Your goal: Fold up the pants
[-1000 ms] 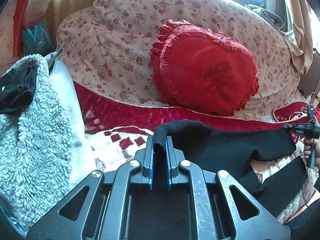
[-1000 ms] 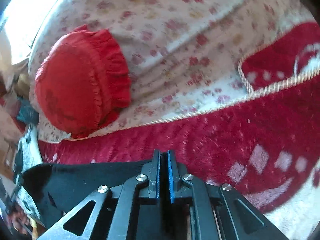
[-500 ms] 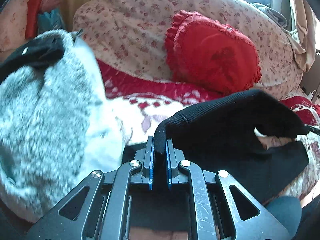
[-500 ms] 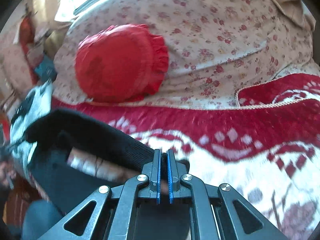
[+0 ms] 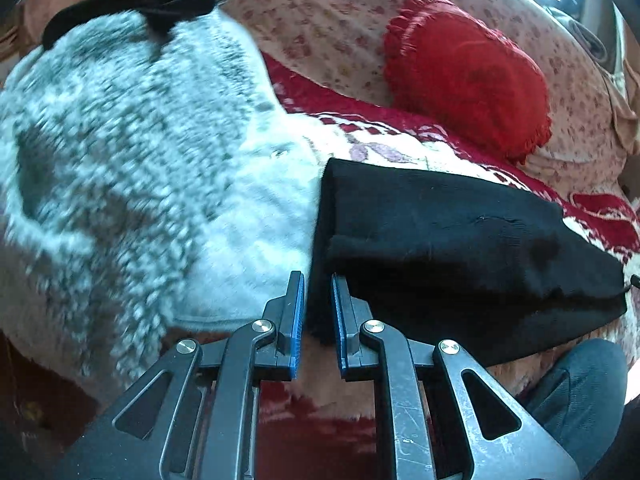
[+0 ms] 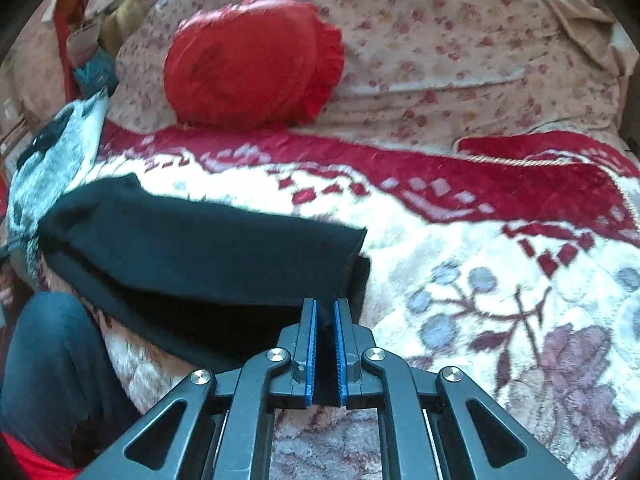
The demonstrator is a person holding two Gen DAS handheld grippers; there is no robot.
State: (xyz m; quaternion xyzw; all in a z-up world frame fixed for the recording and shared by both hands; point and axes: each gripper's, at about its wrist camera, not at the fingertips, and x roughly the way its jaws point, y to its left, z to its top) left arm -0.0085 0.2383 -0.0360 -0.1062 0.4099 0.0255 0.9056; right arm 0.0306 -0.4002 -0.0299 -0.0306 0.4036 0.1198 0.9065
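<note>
Black pants (image 5: 440,240) lie folded double across a red-and-white blanket (image 6: 500,248) on the bed, their near edge at the bed's front. A fluffy grey garment (image 5: 140,160) crowds their left end; open blanket lies to the right. Left hand-held gripper (image 5: 318,300) and right hand-held gripper (image 6: 325,316) each straddle a pants corner, jaws parted. Half a second ago both were clamped, lifting the cloth.
</note>
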